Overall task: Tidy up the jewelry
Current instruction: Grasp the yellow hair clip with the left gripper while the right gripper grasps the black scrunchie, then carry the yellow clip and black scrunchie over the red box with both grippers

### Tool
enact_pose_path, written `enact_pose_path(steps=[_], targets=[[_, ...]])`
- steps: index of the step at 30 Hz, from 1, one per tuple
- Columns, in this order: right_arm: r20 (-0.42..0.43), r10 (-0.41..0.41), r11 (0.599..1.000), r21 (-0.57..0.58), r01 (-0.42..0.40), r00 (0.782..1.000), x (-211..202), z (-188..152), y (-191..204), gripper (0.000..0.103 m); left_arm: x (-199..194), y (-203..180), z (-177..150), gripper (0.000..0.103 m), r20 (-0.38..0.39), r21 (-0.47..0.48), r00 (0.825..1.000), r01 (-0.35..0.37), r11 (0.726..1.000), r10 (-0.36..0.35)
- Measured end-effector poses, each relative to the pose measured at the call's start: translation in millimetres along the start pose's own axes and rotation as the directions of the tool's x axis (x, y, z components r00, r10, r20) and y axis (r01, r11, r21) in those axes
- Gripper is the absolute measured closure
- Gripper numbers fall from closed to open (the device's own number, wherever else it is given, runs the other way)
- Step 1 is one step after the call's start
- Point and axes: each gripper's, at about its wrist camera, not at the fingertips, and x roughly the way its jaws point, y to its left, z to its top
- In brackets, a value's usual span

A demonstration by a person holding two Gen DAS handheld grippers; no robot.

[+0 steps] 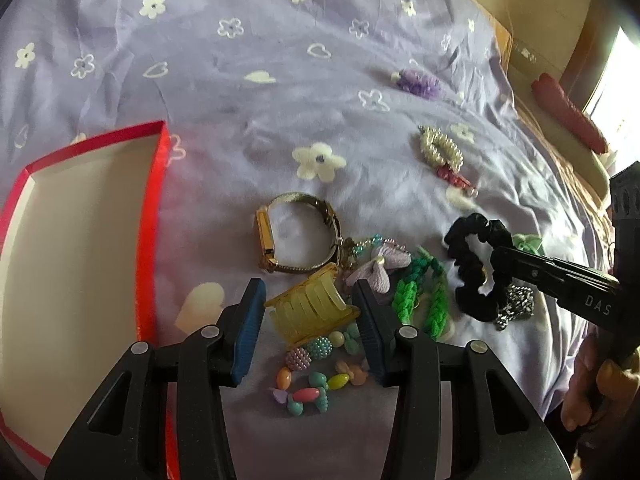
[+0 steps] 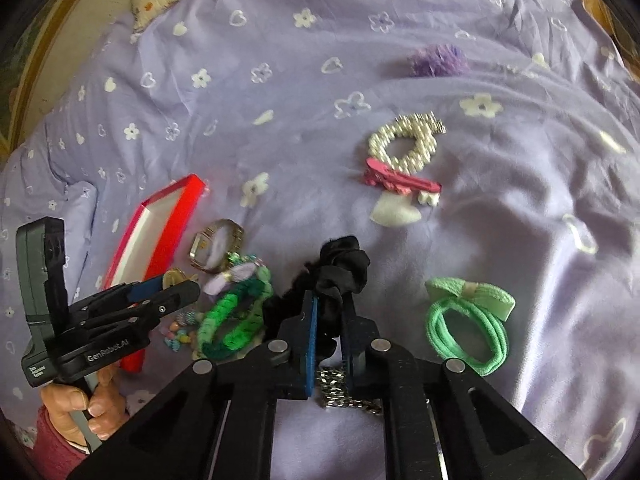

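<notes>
My left gripper (image 1: 310, 312) stands around a yellow hair claw clip (image 1: 310, 312); its blue pads touch or nearly touch the clip's sides. A gold watch (image 1: 298, 232) lies just beyond it, and a pastel bead bracelet (image 1: 316, 376) lies below it. My right gripper (image 2: 330, 312) is shut on a black scrunchie (image 2: 340, 268), also seen in the left wrist view (image 1: 476, 264). A red-rimmed white box (image 1: 72, 248) lies open at the left. A green braided band (image 1: 420, 292) and a lilac bow (image 1: 378, 266) lie between the grippers.
On the lilac flowered bedsheet (image 2: 320, 120) lie a pearl clip (image 2: 404, 148), a pink clip (image 2: 400, 180), a purple fluffy piece (image 2: 438, 60), a mint hair tie with bow (image 2: 468, 320) and a silver chain (image 2: 340, 392). A cardboard box (image 1: 536, 20) stands at far right.
</notes>
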Motion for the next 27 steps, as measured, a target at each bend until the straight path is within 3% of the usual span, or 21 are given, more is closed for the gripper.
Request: enact_pose_path(steps=[12, 27], targets=[[0.061, 0.084, 0.994, -0.070, -0.080, 0.995, -23.1, 10.6, 45.8, 0.094, -53.0, 22.1, -14.8, 0.060, 0.088, -0.080, 0.996, 0.005, 0.997, 0.002], [-0.040, 0.245, 0.953, -0.175, -0.248, 0.969, 14.1, -8.1, 144.9, 0.094, -98.7, 102.9, -53.5, 0.060, 0.115, -0.237, 0.985, -0.095, 0.967, 0.125]])
